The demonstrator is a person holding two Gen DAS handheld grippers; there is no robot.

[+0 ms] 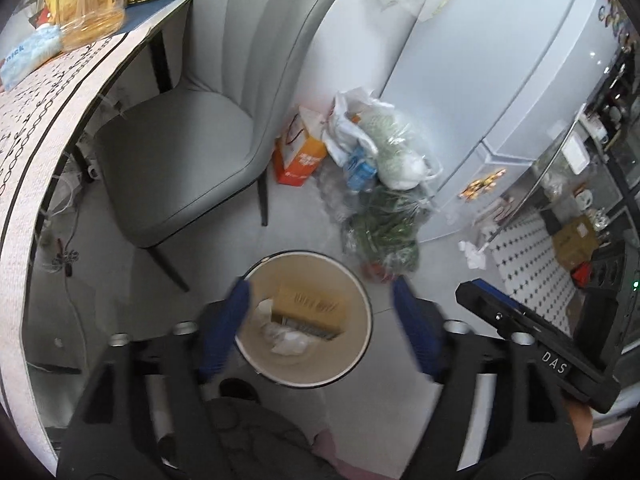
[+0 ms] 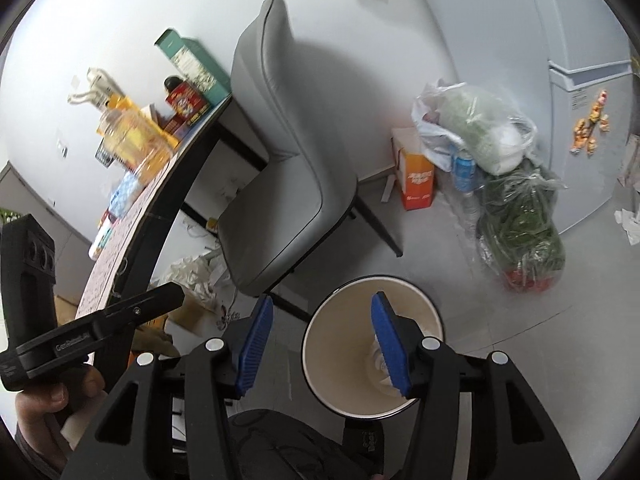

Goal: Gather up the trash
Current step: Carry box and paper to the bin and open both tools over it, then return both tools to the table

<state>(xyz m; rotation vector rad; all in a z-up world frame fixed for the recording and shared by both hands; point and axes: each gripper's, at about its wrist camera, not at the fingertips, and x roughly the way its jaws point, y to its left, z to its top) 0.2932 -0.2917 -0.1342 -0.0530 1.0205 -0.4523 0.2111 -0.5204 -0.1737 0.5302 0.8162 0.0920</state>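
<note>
- We look down past the grey chair (image 1: 188, 136) and the pale fridge (image 1: 496, 80); between them, against the wall, lies a heap of plastic bags (image 1: 380, 152) with an orange carton (image 1: 298, 156) just beside it; we cannot tell whether these are trash or groceries
- The round bin (image 1: 360, 344) stands on the floor right under us, near the chair's front leg; in it lie a brown cardboard box (image 1: 310, 308) and some white crumpled paper (image 1: 288, 342), so part of the collecting looks done
- Our left gripper (image 1: 320, 300) hangs above the bin with its blue fingers (image 1: 224, 332) spread wide and nothing between them; the view is blurred, so we judge it to be in motion
- Our right gripper (image 2: 320, 340) hovers at the bin's near-left rim, jaws apart and empty, one pad over the floor and the other over the bin mouth
- More crumpled white paper (image 1: 474, 254) lies on the floor by the fridge's foot, well apart from the bin; that seems the likeliest next piece
- To do this well, we would lift clear of the rim before swinging away, keep the jaws wide on approach, come down over the paper from above, and close gently enough to bunch it without scraping the floor
</note>
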